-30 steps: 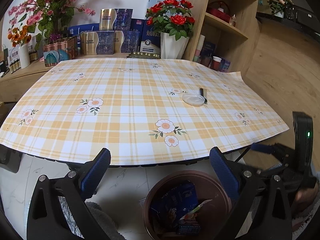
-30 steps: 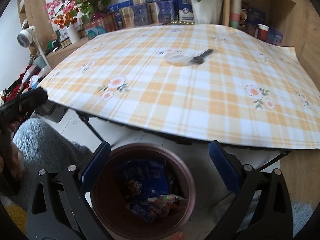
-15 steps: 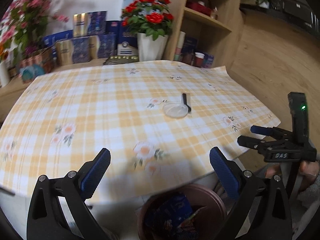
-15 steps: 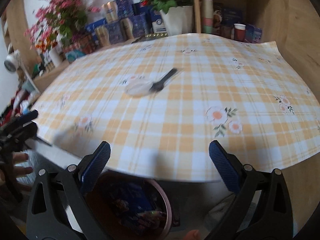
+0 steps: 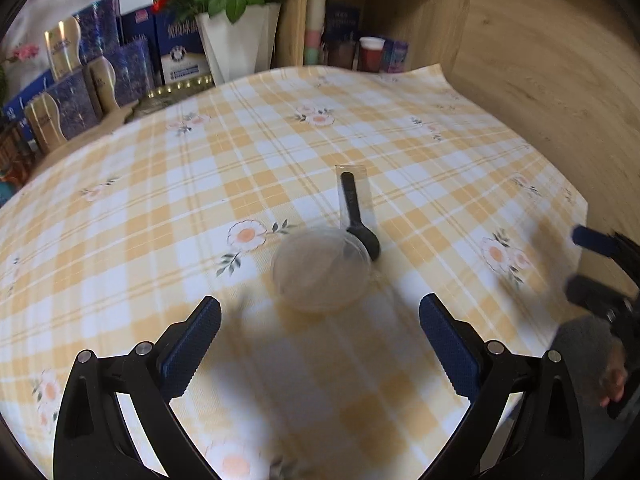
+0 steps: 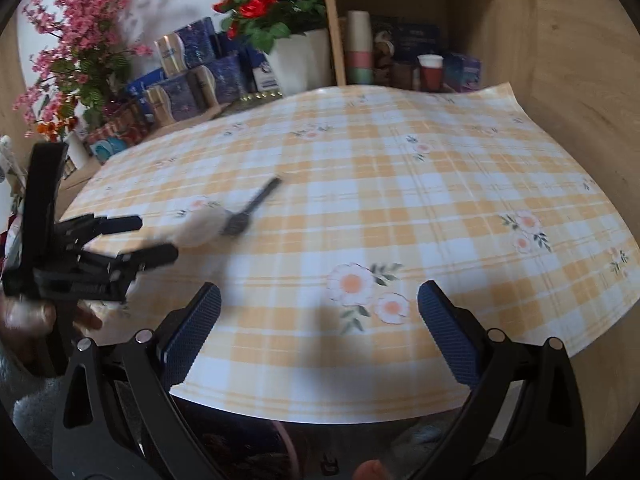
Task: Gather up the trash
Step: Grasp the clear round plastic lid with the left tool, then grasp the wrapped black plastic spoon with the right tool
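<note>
Left gripper (image 5: 320, 332): jaws wide apart, nothing between them, hovering over the checked tablecloth (image 5: 168, 208) with the lid just ahead at 12 o'clock
Right gripper (image 6: 319, 320): jaws wide apart and empty, above the near table edge, well apart from the trash
Trash left on table: a clear round plastic lid (image 5: 322, 268) and a black plastic spoon (image 5: 356, 216) in a clear wrapper, the spoon's bowl touching the lid at its 2 o'clock side
Bin: only a thin rim arc (image 6: 286, 446) shows under the table edge at 6 o'clock in the right wrist view; contents too dark to tell
Progress: my judgement is that the table is nearly cleared, with lid and spoon left to lift and drop
Writing: blue boxes (image 5: 178, 50) at 11 o'clock carry print too small and blurred to read; no brand legible
</note>
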Demonstrator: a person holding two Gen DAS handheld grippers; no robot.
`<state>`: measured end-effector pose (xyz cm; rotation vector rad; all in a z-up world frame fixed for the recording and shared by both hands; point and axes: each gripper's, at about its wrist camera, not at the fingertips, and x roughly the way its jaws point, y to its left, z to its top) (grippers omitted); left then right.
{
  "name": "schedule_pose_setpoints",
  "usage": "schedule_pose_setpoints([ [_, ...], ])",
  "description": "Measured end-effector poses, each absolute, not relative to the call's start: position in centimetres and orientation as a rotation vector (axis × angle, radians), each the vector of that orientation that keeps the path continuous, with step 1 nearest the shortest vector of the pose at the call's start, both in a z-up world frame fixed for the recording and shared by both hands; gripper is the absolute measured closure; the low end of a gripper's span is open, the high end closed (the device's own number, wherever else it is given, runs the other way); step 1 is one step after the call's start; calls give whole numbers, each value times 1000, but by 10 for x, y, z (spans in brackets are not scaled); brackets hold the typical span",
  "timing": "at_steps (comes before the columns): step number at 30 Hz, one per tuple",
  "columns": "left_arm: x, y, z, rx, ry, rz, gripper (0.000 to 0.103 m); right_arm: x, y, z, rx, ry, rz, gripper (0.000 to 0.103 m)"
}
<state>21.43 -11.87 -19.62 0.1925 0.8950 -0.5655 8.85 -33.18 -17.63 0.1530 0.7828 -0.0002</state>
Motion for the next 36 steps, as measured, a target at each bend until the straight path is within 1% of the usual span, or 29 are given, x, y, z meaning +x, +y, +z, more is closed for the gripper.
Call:
schedule_pose_setpoints([
  [5,235,-135,-212,251,938,-526,6,92,-346,-183,208,796,-16,6],
  [8,245,-134,-219,226,985,-500,6,93,-348,-186,218,804,-16,6],
  [12,252,-133,-223,196,1000,-494,6,94,-347,-189,217,810,-11,6],
  [14,253,-133,-222,194,993,-489,14,95,-346,-191,213,815,-6,6],
  [15,252,-133,-220,200,987,-488,24,95,-345,-191,212,816,-5,6],
  [17,249,-135,-217,213,976,-524,39,97,-343,-191,210,820,0,6],
  [24,236,-114,-200,111,956,-549,39,108,-334,-192,224,857,32,7],
  [28,228,-82,-187,-9,940,-484,39,135,-320,-193,237,911,78,19],
  [30,225,-67,-183,-51,929,-455,39,151,-311,-193,234,929,87,22],
  [32,220,-52,-179,-88,914,-426,39,171,-299,-195,225,954,94,29],
  [33,216,-42,-176,-107,905,-410,39,179,-294,-196,219,965,93,30],
  [36,208,-24,-171,-128,888,-381,39,211,-278,-203,223,1011,75,37],
])
